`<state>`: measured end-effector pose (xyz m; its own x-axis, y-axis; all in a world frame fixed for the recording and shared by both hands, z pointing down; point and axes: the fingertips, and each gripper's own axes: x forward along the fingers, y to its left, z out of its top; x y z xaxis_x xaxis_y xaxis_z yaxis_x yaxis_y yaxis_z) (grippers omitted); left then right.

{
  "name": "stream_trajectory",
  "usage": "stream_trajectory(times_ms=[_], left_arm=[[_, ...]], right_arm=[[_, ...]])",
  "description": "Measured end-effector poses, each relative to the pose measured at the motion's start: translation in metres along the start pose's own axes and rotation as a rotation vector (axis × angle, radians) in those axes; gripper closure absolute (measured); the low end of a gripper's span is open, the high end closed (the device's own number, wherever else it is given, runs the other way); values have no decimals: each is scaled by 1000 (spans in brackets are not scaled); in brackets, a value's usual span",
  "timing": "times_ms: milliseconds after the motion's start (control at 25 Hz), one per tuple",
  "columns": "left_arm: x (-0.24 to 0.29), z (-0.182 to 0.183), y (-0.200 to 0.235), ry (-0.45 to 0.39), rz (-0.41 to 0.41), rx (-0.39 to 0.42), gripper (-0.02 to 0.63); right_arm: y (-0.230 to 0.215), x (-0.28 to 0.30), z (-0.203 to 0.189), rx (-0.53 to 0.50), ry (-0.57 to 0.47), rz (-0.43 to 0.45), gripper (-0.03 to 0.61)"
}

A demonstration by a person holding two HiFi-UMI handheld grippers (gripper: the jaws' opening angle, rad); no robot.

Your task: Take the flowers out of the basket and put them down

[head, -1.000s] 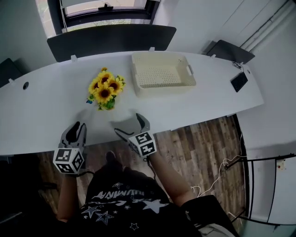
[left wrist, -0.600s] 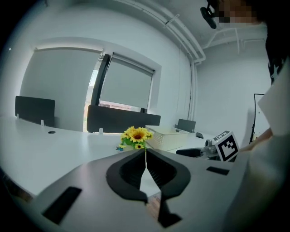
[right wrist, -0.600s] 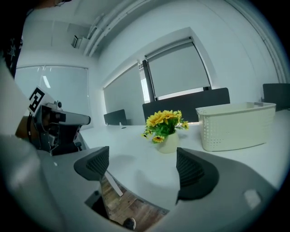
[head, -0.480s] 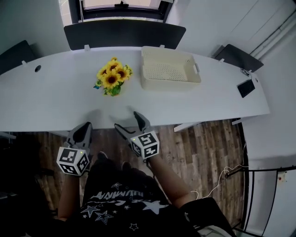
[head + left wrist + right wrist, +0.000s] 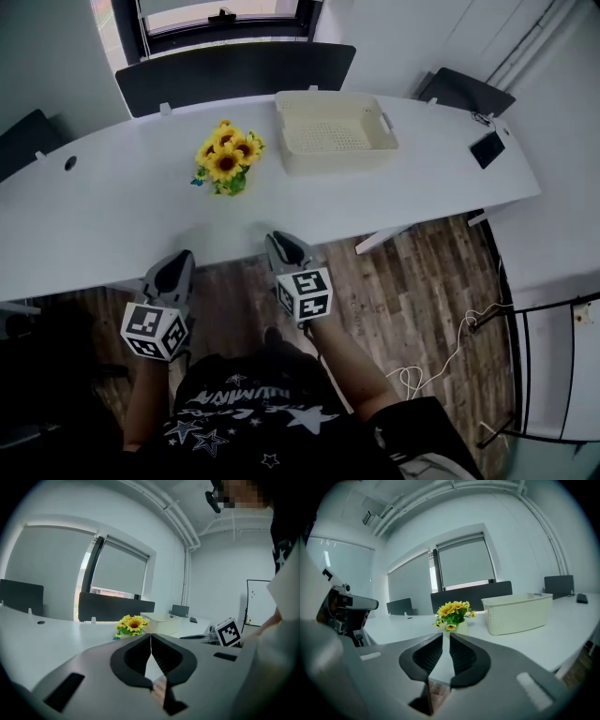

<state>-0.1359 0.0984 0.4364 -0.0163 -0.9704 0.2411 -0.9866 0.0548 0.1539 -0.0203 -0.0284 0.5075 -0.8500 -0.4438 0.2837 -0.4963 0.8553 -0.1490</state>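
Desk [image 5: 112, 216]: white, curved, running left to right, with a dark partition panel [image 5: 234, 73] along its far edge. Sunflower bunch [image 5: 226, 157]: yellow heads and green leaves, standing upright on the desk surface outside the basket, just left of it and a little nearer. Basket [image 5: 342, 159]: cream plastic, perforated, rectangular, empty, toward the far side of the desk. Mobile phone [image 5: 487, 148]: dark, lying near the desk's far right end. Left gripper [image 5: 176, 262]: held at the near edge of the desk, well apart from the flowers; jaws clenched tip to tip with nothing between them. Right gripper [image 5: 281, 242]: beside the left one, also at the near edge; its jaws have just been closing and stand nearly together with a narrow slit left, grasping nothing. Wooden floor [image 5: 403, 291]: visible below the near edge of the desk.
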Motion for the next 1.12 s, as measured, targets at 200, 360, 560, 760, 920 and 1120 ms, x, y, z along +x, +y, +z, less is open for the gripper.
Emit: stream_trajectory(times_ms=[200, 360, 560, 760, 920, 1120], left_arm=[[-32, -10, 16, 11, -58, -8, 601], [-57, -14, 32, 12, -90, -1, 601], [-88, -10, 53, -6, -110, 3, 601], [-117, -21, 69, 7, -153, -14, 601], [-134, -31, 77, 18, -208, -14, 602], [-145, -34, 80, 21, -266, -9, 601]], right_arm=[[26, -7, -2, 15, -14, -160, 575], [66, -7, -3, -13, -12, -187, 575], [103, -15, 0, -35, -3, -215, 577], [151, -29, 6, -53, -6, -212, 577], [181, -46, 0, -54, -12, -251, 577], [207, -60, -15, -60, 9, -291, 577]])
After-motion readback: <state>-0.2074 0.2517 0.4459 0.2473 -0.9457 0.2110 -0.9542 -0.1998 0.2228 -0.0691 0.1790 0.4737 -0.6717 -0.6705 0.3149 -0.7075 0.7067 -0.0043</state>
